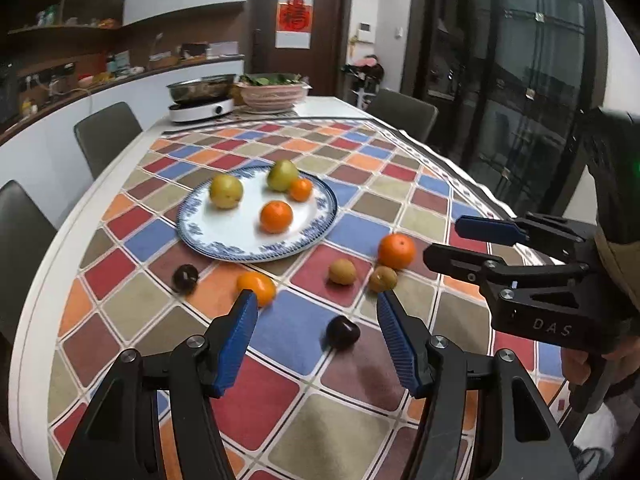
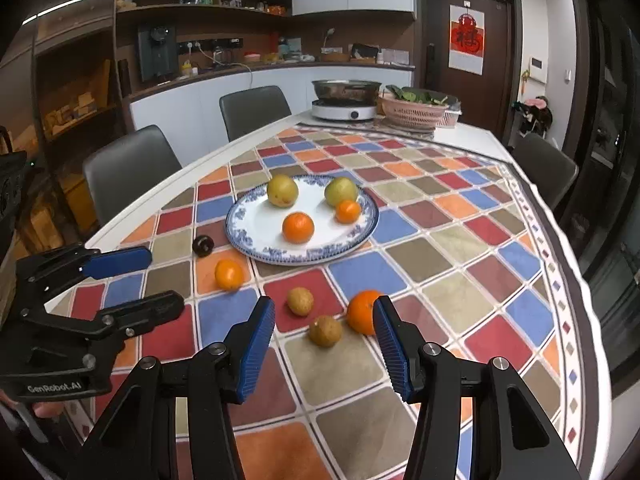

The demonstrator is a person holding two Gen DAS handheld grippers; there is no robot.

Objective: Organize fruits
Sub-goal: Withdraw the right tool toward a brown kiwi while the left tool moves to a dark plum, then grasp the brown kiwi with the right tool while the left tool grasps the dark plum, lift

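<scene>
Left hand-held gripper wide, empty, above counter. Right hand-held gripper wide, empty. Plate holds four fruits; six fruits loose on counter beside plate, dark plum nearest left hand-held gripper.

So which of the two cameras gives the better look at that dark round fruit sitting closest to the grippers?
The left wrist view: the dark fruit lies whole on the tablecloth, between the open left gripper's fingers. I can't find it in the right wrist view; only another dark fruit beside the plate appears.
</scene>
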